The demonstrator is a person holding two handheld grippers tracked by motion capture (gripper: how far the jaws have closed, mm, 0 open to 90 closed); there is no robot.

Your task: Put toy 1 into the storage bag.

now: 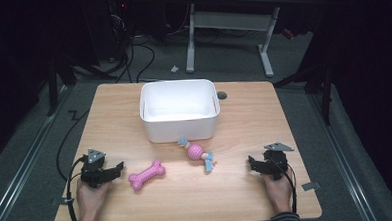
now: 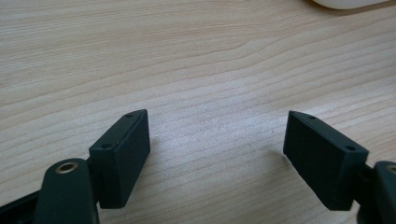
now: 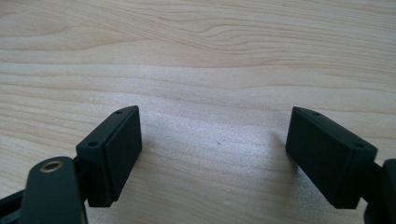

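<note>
Pink bone-shaped rubber toy (image 1: 146, 175) lying on the wooden counter (image 1: 237, 189), in front of the white plastic tub (image 1: 179, 111). Left gripper (image 1: 117, 168) just beside the toy, jaws apart. Right gripper (image 1: 252, 163) far from it, jaws apart too.

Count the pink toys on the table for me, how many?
2: a bone toy near the left gripper, and a ball toy just before the white bin.
</note>
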